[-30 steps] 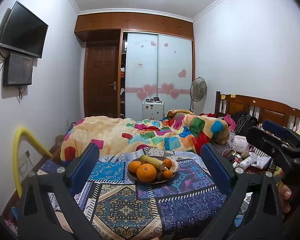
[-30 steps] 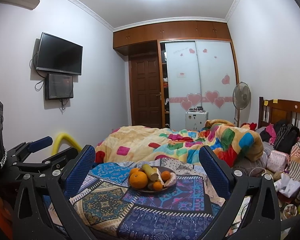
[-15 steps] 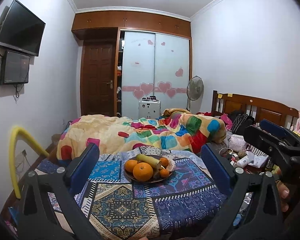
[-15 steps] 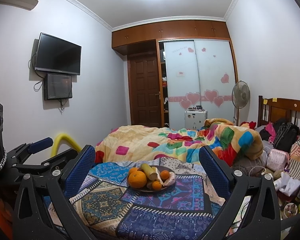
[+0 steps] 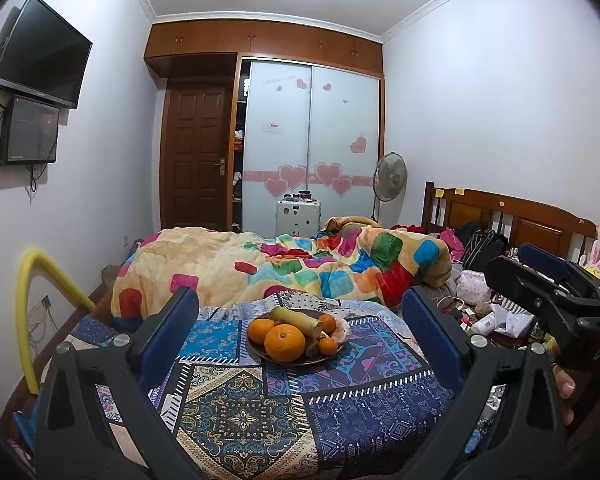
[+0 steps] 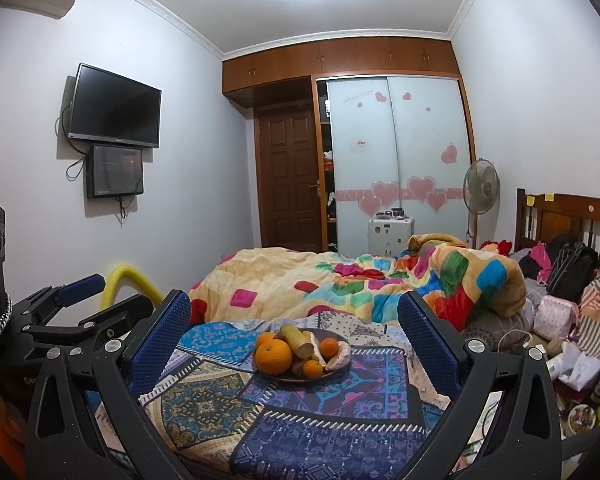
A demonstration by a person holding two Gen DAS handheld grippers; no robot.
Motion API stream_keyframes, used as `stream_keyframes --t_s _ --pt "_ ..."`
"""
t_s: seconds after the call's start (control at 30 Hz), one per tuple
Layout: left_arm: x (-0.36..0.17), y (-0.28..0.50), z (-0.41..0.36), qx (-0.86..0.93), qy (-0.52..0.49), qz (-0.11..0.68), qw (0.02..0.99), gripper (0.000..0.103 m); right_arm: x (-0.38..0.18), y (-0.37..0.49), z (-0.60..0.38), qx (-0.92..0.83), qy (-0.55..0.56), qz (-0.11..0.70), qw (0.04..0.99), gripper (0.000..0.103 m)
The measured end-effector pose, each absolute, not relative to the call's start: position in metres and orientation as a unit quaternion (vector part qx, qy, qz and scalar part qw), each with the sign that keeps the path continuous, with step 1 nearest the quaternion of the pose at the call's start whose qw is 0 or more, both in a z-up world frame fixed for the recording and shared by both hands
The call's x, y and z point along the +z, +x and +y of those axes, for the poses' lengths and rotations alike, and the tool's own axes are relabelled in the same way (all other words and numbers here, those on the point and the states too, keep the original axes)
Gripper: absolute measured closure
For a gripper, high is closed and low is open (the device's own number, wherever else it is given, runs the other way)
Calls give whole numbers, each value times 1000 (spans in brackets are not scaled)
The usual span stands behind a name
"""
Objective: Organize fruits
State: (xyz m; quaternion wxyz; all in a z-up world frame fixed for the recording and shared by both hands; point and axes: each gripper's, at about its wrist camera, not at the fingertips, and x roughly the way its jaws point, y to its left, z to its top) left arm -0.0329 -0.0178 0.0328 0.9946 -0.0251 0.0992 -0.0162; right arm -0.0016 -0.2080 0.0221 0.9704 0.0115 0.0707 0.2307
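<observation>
A dark plate (image 5: pixel 296 360) of fruit sits on a patterned cloth on the bed. It holds a large orange (image 5: pixel 285 342), a second orange (image 5: pixel 260 330), small oranges and a yellow-green banana (image 5: pixel 296 321). My left gripper (image 5: pixel 300 340) is open and empty, its blue pads framing the plate from a short way off. My right gripper (image 6: pixel 294 344) is open and empty, and frames the same plate (image 6: pixel 300 376) and large orange (image 6: pixel 273 356). Each gripper also shows at the edge of the other's view.
A colourful quilt (image 5: pixel 284 264) is heaped behind the plate. Bags and clutter (image 5: pixel 484 312) lie to the right by the wooden headboard (image 5: pixel 512 220). A yellow foam-covered rail (image 5: pixel 28 312) stands at the left. A wardrobe, door and fan stand at the far wall.
Both views have drifted slightly; the plate appears a little nearer and more centred between the pads. Both grippers stay open and empty.
</observation>
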Motion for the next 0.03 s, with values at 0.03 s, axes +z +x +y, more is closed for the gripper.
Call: stream_keyframes --t_s 0.03 --pt "33 -33 -18 -15 -25 99 995 0 22 -1 -208 231 12 72 970 0"
